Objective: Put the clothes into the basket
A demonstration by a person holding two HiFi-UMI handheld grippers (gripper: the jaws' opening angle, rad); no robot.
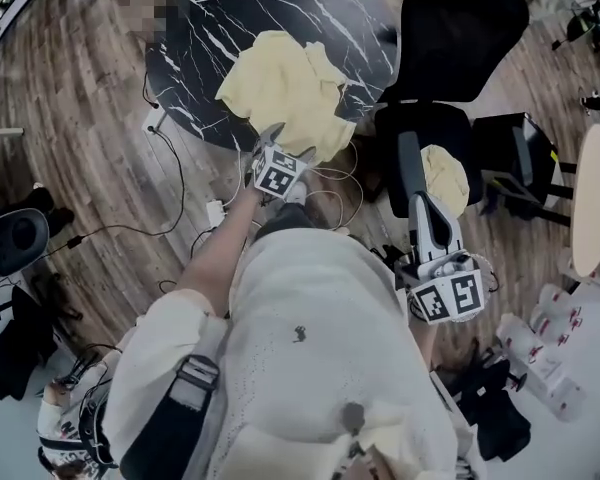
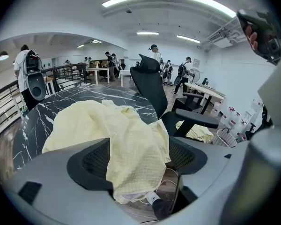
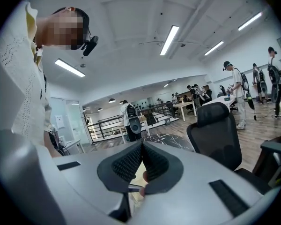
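Observation:
A large pale yellow cloth (image 1: 280, 88) lies on the round black marble table (image 1: 280, 8) and hangs over its near edge. My left gripper (image 1: 290, 141) is at that hanging edge. In the left gripper view its jaws stand wide apart, with the yellow cloth (image 2: 117, 130) draped between them and neither pad pressing on it. A second yellow cloth (image 1: 446, 176) lies on the seat of the black office chair (image 1: 460, 38). My right gripper (image 1: 430, 218) points toward that chair. In its own view the right gripper (image 3: 141, 146) has its pads together, with nothing in them. A white wire basket (image 2: 223, 137) stands beyond the chair.
Cables and a power strip (image 1: 215, 213) lie on the wood floor under the table's edge. A pale round table (image 1: 592, 203) and several white bottles (image 1: 540, 348) are at the right. A black bag (image 1: 500, 408) sits by my feet. People stand in the background.

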